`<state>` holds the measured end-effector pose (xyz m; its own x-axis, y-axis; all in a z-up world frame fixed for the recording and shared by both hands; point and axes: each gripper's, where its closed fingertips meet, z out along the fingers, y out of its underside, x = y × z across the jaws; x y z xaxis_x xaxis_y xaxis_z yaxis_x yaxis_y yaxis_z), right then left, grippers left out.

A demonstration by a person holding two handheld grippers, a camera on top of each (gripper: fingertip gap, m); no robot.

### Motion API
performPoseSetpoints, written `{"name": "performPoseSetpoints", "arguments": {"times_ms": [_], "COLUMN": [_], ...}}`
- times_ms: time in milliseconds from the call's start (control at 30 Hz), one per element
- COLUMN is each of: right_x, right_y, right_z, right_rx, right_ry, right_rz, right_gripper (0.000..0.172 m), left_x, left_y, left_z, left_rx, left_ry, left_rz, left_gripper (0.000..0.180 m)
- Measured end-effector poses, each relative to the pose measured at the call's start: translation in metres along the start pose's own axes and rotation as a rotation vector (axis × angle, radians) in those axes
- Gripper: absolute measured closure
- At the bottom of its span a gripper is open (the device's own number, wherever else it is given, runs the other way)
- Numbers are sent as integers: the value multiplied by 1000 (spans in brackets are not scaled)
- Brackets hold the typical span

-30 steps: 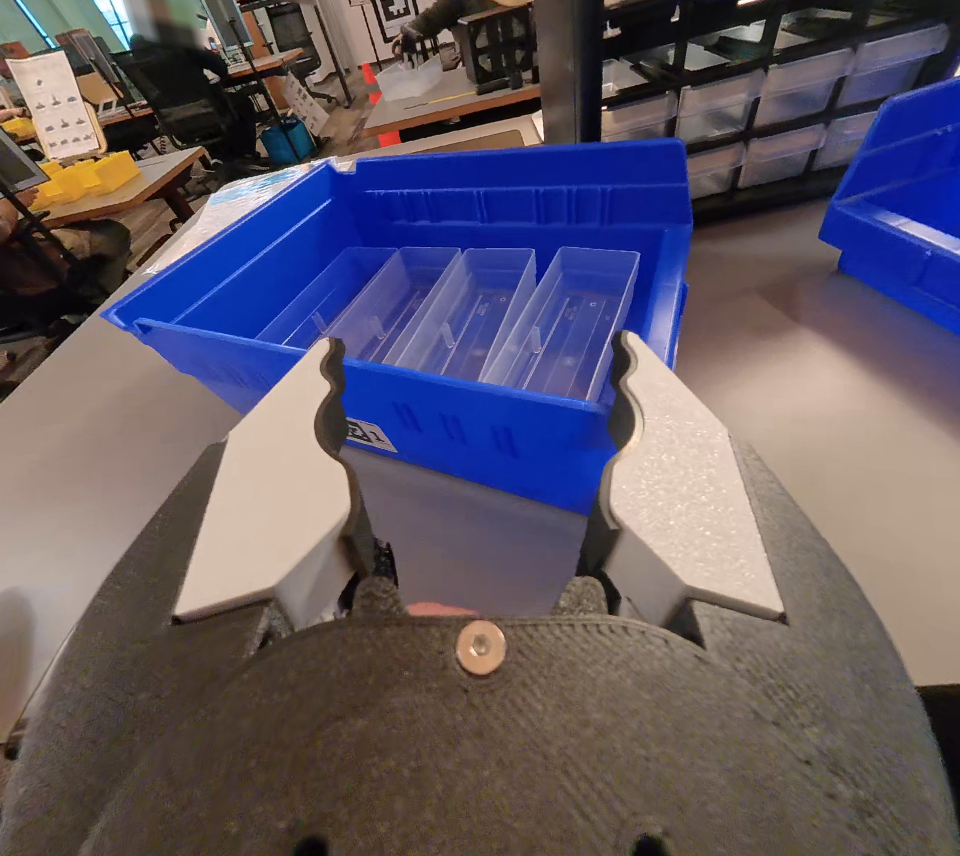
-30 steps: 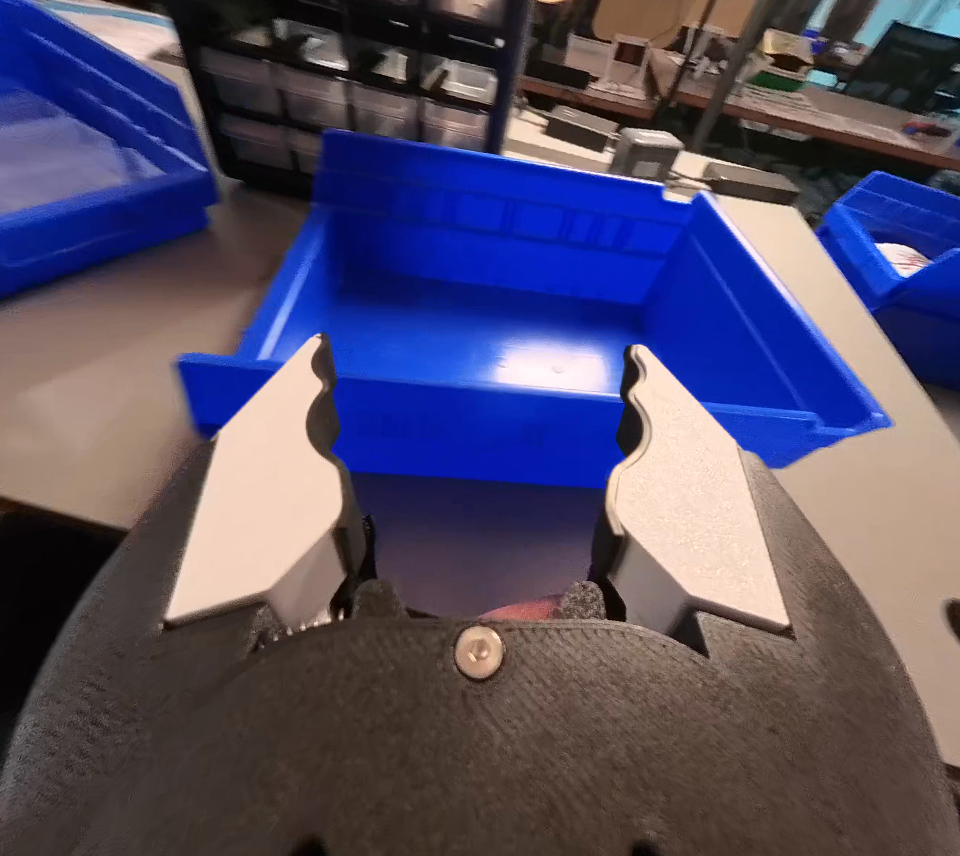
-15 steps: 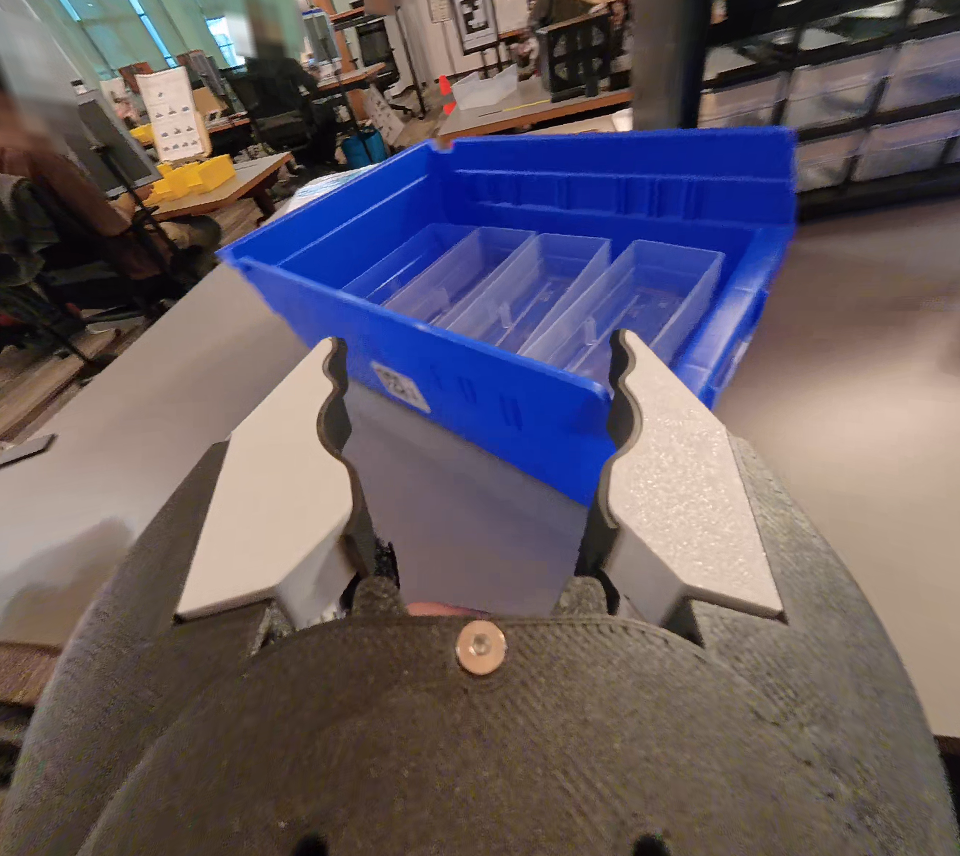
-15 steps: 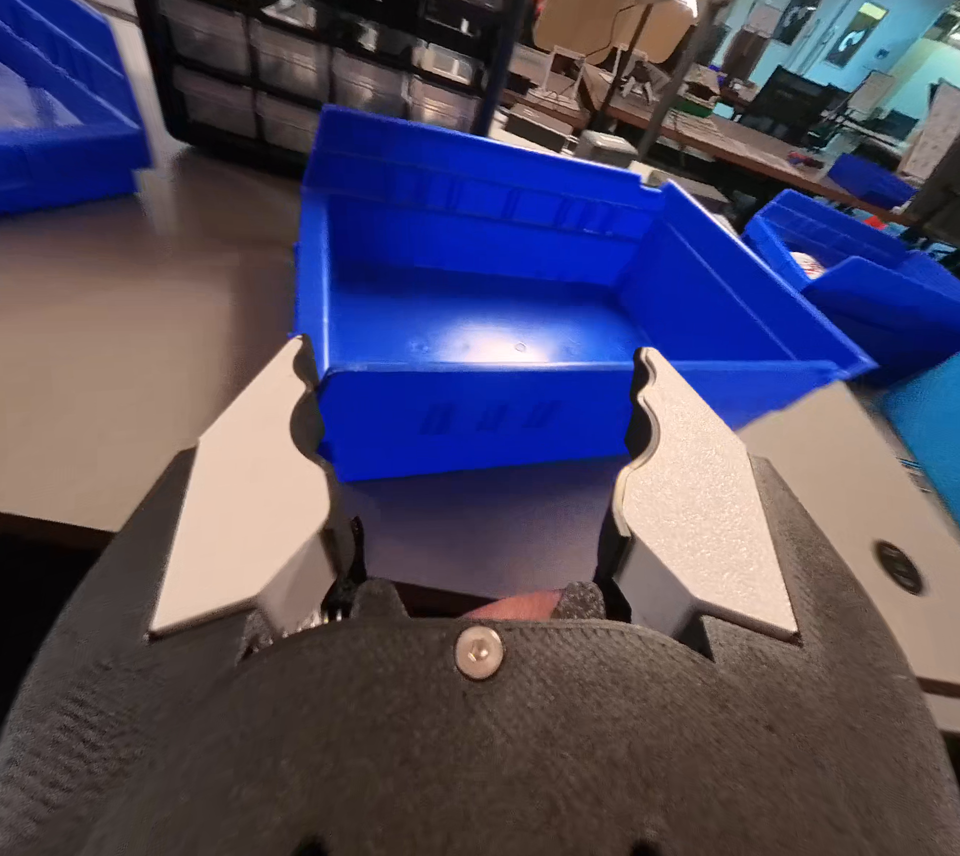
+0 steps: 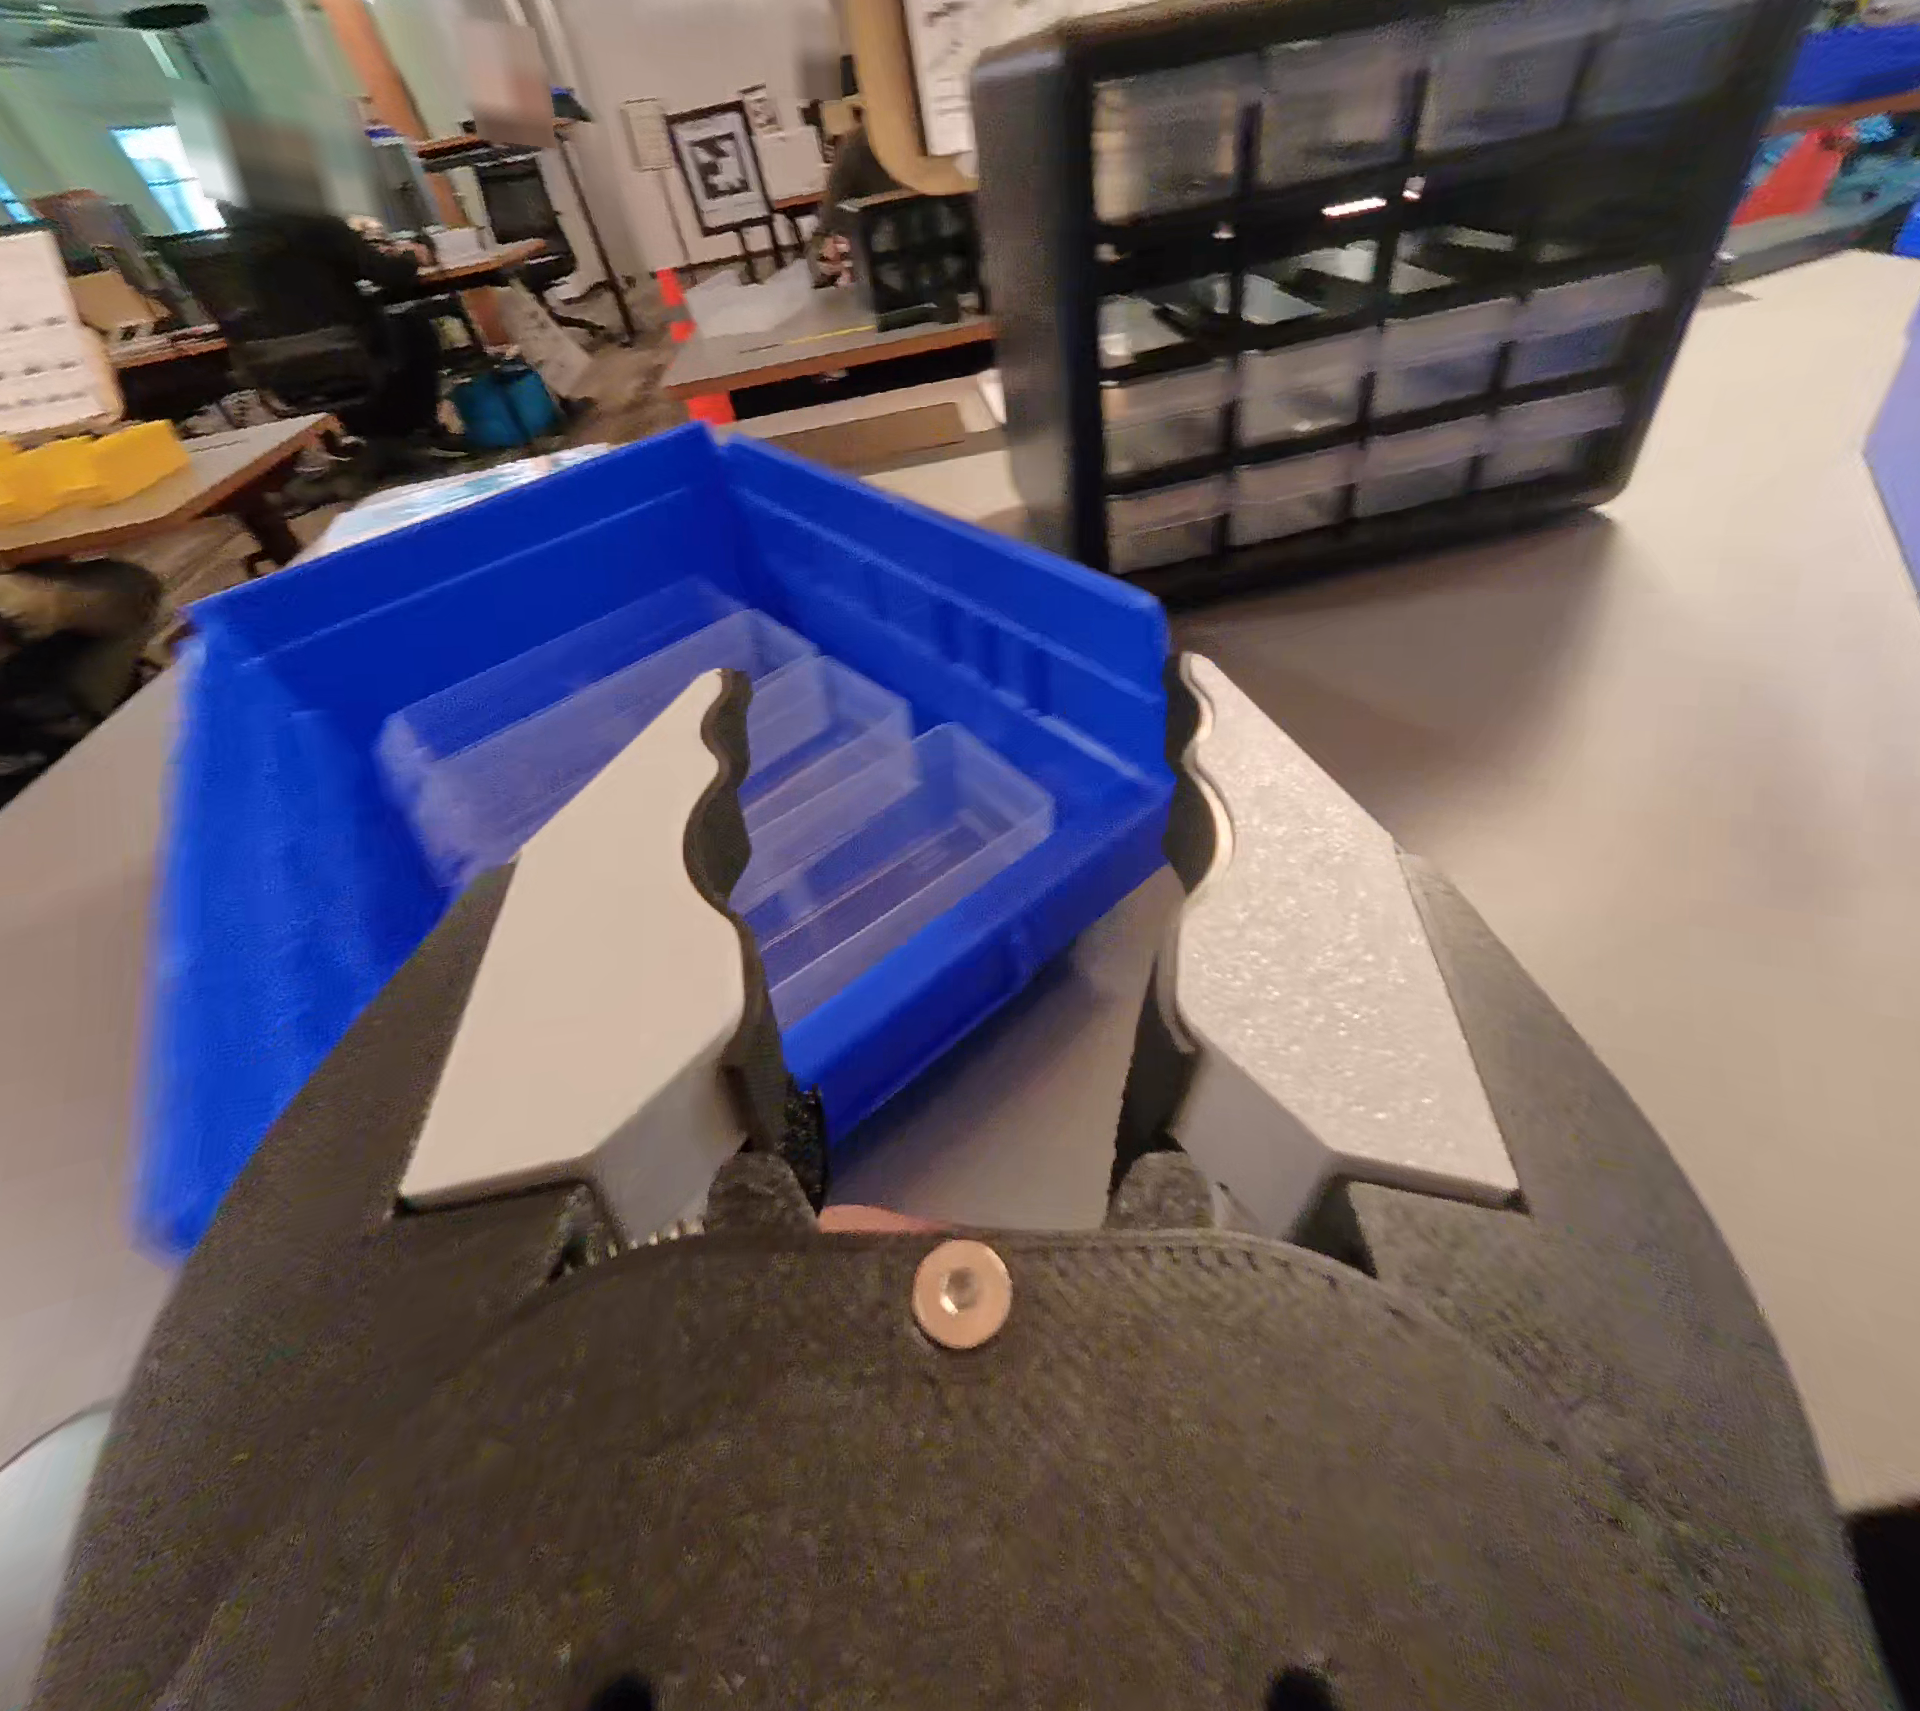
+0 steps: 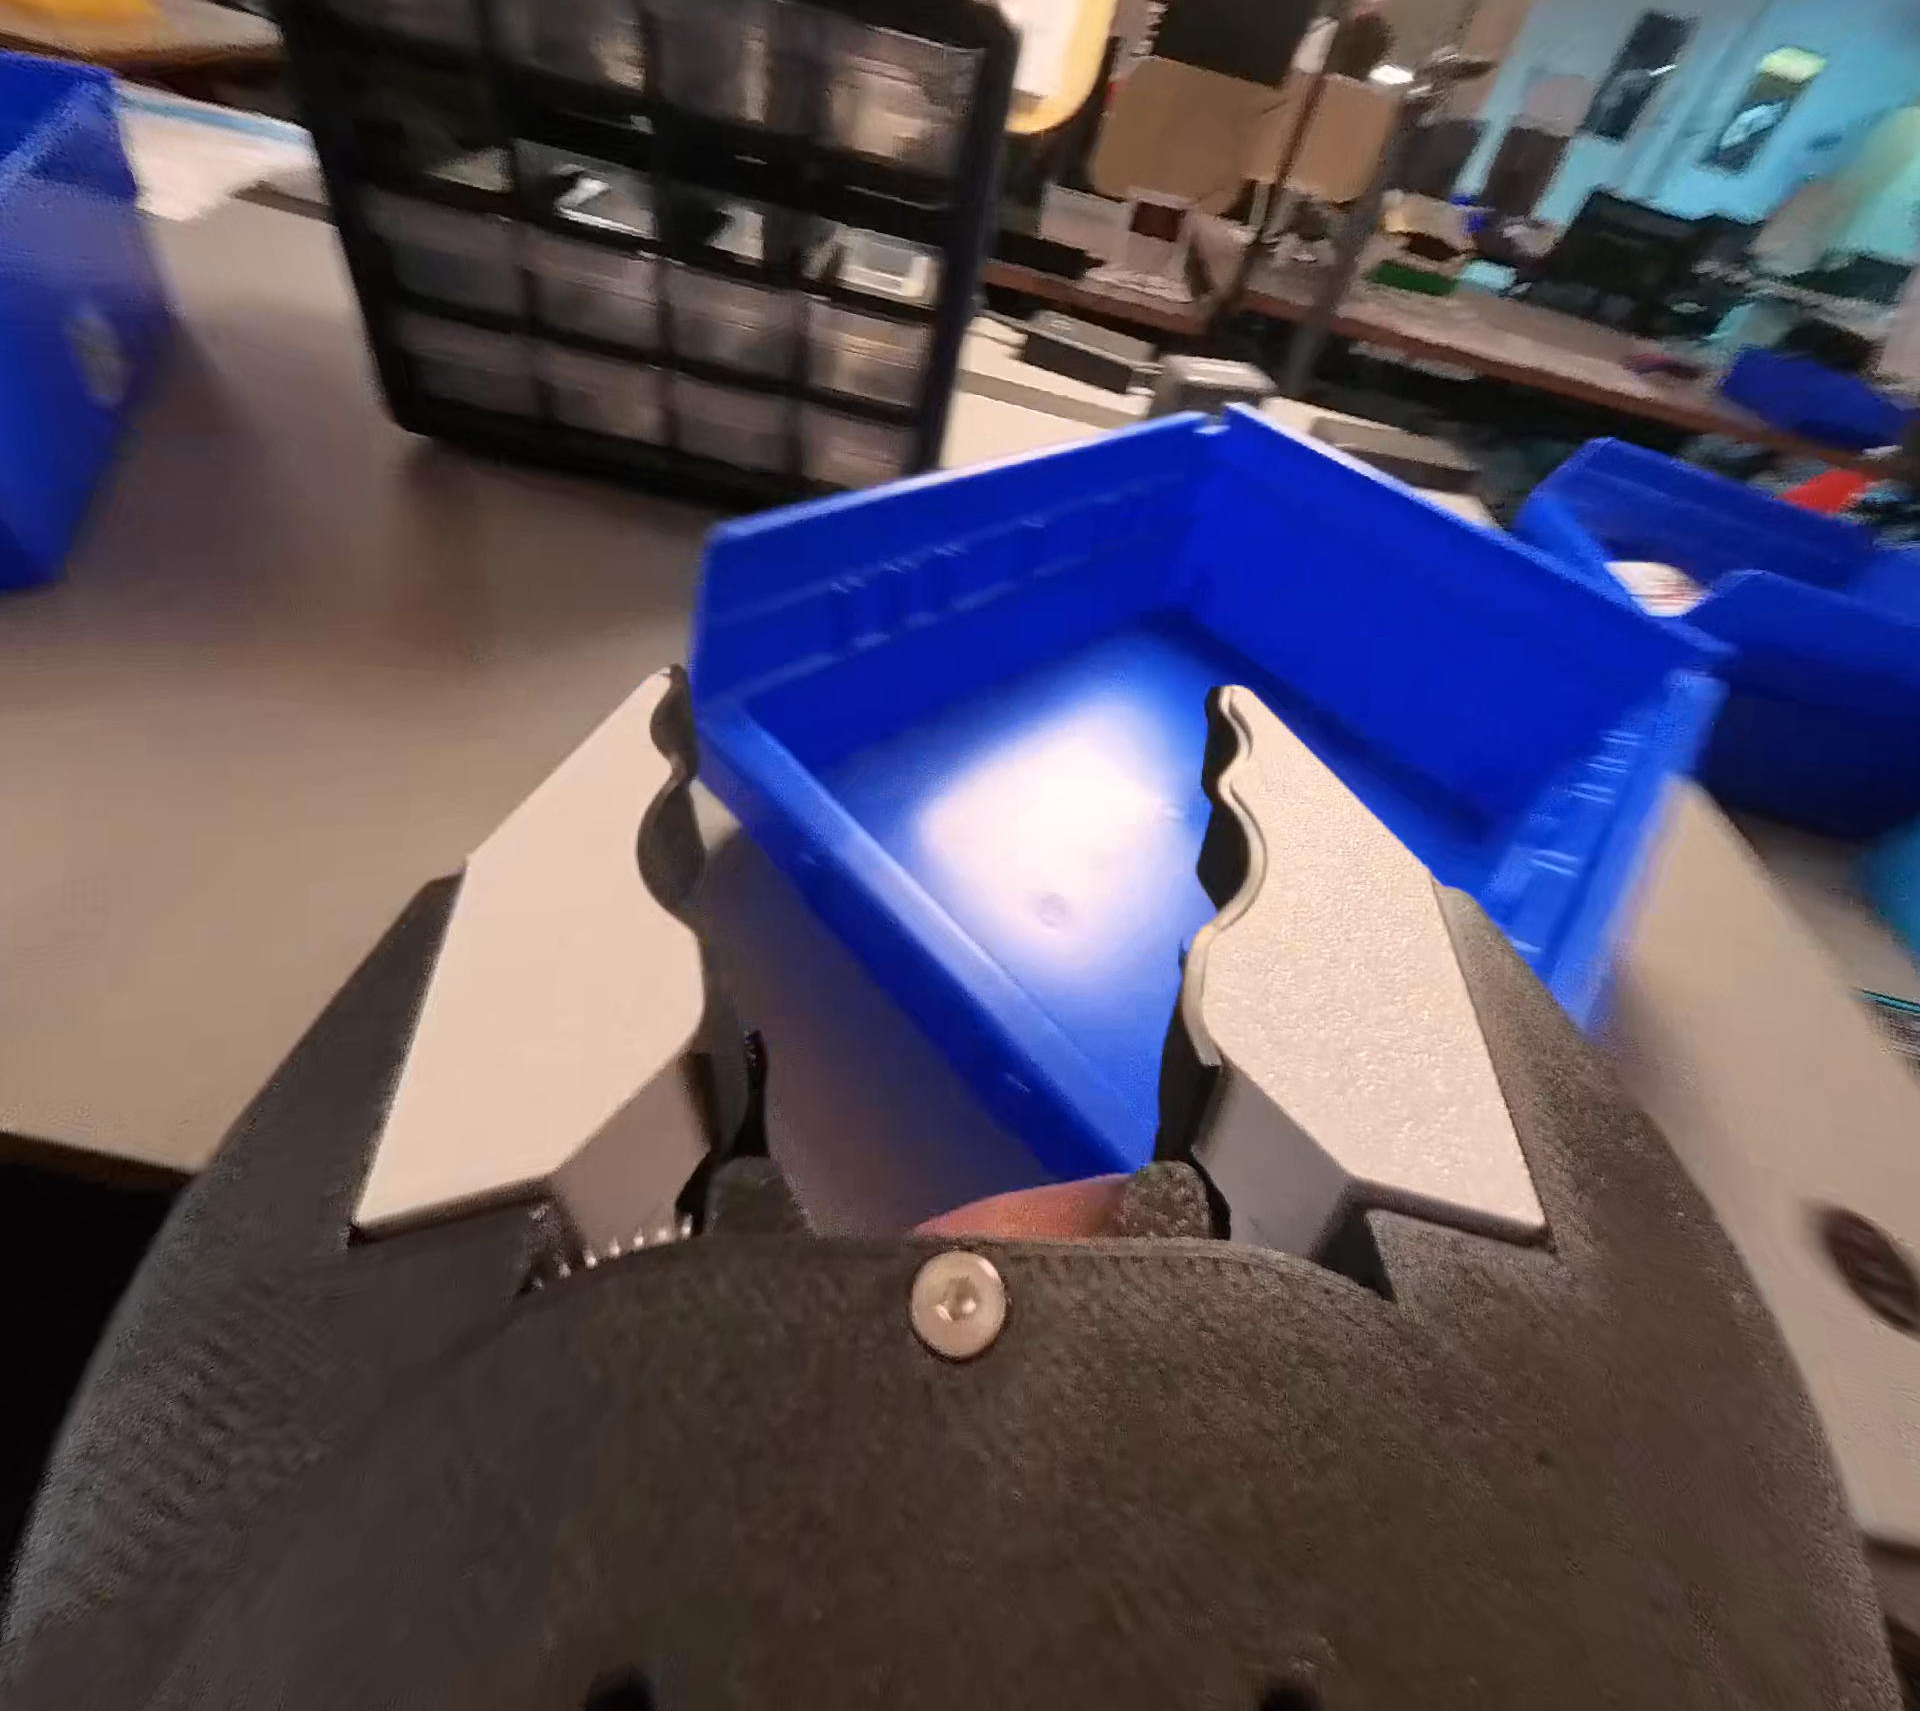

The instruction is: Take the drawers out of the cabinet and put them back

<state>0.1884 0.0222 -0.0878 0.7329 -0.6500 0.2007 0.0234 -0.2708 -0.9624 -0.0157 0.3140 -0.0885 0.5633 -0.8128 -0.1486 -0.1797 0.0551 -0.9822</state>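
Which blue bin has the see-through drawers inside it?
The blue bin before the left gripper holds clear drawers. The bin before the right gripper is empty.

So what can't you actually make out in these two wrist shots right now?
- Left wrist view: clear drawers in the blue bin, partly hidden by the left finger; count unclear.
- Both views: cabinet contents, motion blur.
- Right wrist view: far bin's contents, cut off and blurred.

Clear drawers (image 5: 831,788) in blue bin (image 5: 312,778)
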Motion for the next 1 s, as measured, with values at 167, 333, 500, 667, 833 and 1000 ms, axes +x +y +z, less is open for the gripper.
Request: {"name": "performPoseSetpoints", "arguments": {"times_ms": [167, 333, 500, 667, 833, 1000], "right_x": [-46, -37, 8, 28, -42, -34], "right_y": [-9, -10, 16, 31, 29, 27], "right_z": [64, 91, 69, 42, 56, 74], "right_rx": [-7, -17, -39, -40, -81, -97], "right_ry": [-48, -14, 45, 20, -94, -34], "right_rz": [60, 123, 151, 214, 111, 124], "right_gripper": [74, 100, 127, 123, 101, 110], "left_x": [46, 29, -13, -43, -51, -69], "left_y": [11, 27, 34, 43, 45, 44], "left_z": [60, 80, 49, 30, 43, 43], "left_rx": [-106, -140, -89, -92, -115, -96], "left_ry": [62, -20, -103, -137, -192, -240], "left_rz": [29, 43, 6, -25, 23, 23], "left_gripper": [107, 113, 133, 138, 132, 157]}}
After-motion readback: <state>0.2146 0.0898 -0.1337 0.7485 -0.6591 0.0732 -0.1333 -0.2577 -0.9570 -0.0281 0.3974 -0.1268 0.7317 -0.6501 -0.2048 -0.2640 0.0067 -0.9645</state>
